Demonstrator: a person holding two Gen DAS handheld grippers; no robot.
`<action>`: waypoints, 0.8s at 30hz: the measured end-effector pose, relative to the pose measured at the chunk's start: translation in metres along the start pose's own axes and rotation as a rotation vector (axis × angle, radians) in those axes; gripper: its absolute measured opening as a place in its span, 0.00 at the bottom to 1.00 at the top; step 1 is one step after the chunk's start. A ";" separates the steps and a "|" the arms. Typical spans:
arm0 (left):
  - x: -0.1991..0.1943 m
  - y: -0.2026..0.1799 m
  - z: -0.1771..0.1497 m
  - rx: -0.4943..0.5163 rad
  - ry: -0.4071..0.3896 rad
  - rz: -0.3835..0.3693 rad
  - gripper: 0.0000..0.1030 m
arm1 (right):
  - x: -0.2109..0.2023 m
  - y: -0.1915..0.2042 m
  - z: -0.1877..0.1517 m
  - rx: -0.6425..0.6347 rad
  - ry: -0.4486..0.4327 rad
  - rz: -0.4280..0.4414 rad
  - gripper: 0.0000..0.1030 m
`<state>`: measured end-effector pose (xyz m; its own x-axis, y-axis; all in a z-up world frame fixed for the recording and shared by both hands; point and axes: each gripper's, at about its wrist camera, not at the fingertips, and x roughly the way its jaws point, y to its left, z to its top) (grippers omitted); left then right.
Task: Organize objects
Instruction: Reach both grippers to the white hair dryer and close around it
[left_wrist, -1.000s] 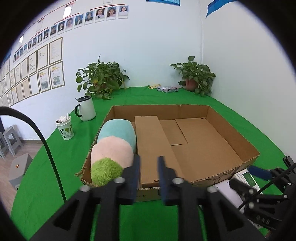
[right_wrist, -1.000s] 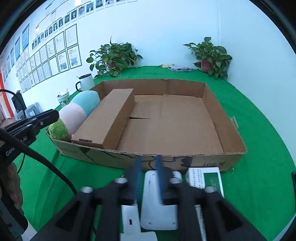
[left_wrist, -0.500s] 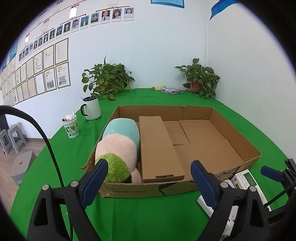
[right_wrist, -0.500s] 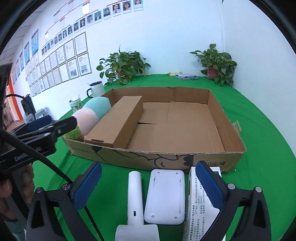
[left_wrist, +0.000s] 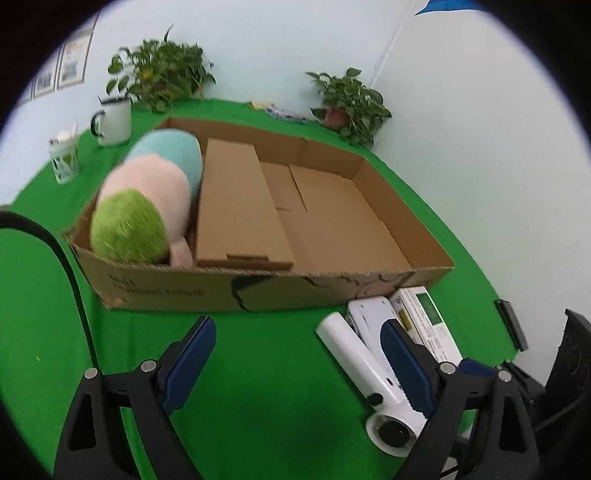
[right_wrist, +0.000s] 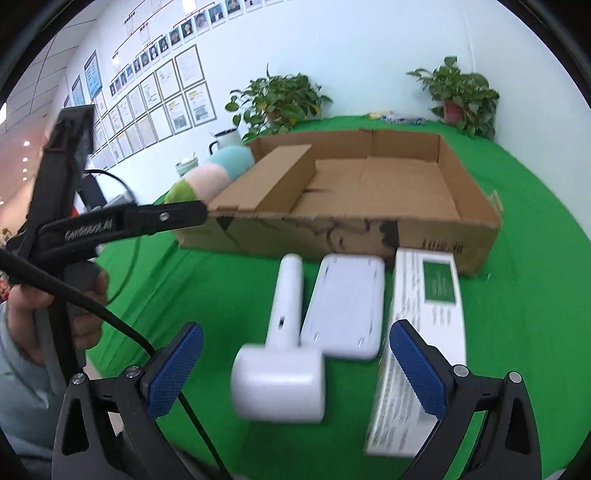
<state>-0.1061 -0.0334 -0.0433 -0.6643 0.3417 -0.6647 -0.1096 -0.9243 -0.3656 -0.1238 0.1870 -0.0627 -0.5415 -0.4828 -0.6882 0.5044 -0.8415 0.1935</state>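
An open cardboard box (left_wrist: 369, 173) (right_wrist: 476, 195) sits on the green table. It holds a plush toy (left_wrist: 147, 199) (right_wrist: 207, 177) at its left and a long brown carton (left_wrist: 236, 206) (right_wrist: 269, 177) beside it. In front of the box lie a white hammer-shaped device (left_wrist: 362, 362) (right_wrist: 284, 343), a flat white device (left_wrist: 369, 314) (right_wrist: 343, 299) and a white-and-green package (left_wrist: 424, 317) (right_wrist: 428, 317). My left gripper (left_wrist: 303, 362) is open and empty above the table, left of the white items. My right gripper (right_wrist: 295, 373) is open and empty, low over the hammer-shaped device's head.
A white mug (left_wrist: 114, 118) and a paper cup (left_wrist: 64, 158) stand left of the box. Two potted plants (left_wrist: 162, 74) (left_wrist: 351, 103) stand at the back by the white wall. The left gripper's arm (right_wrist: 110, 225) crosses the right wrist view.
Both grippers went from shut to wide open. Both then moved down and nearer to the white items in front of the box.
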 end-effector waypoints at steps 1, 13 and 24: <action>0.007 0.001 -0.004 -0.024 0.039 -0.038 0.88 | 0.001 0.004 -0.005 -0.006 0.012 0.004 0.92; 0.035 -0.008 -0.024 -0.085 0.187 -0.188 0.87 | 0.022 0.038 -0.024 -0.051 0.097 0.019 0.62; 0.075 -0.019 -0.021 -0.128 0.350 -0.308 0.85 | 0.038 0.044 -0.020 -0.001 0.090 -0.005 0.83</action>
<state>-0.1386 0.0129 -0.0997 -0.3241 0.6536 -0.6839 -0.1558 -0.7499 -0.6429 -0.1089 0.1366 -0.0940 -0.4816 -0.4548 -0.7492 0.5024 -0.8437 0.1893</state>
